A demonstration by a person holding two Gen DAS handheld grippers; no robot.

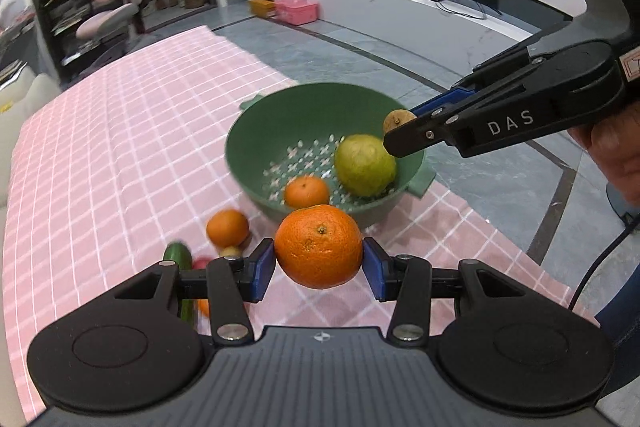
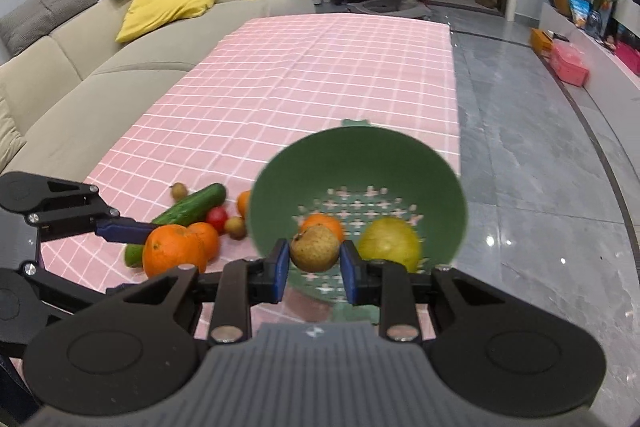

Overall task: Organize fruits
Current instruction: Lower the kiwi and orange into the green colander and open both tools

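The left gripper (image 1: 319,259) clamped a large orange (image 1: 318,246) between its blue pads, held above the pink checked tablecloth (image 1: 120,131), near the green colander (image 1: 280,115). The right gripper (image 2: 315,261) pinched a small brown fruit (image 2: 315,248) over the colander's near rim. Inside the colander lay a yellow-green pear (image 1: 364,165) and a small orange (image 1: 306,191). Left of it on the cloth lay a cucumber (image 2: 192,207), a red tomato (image 2: 217,219) and another orange (image 1: 227,228).
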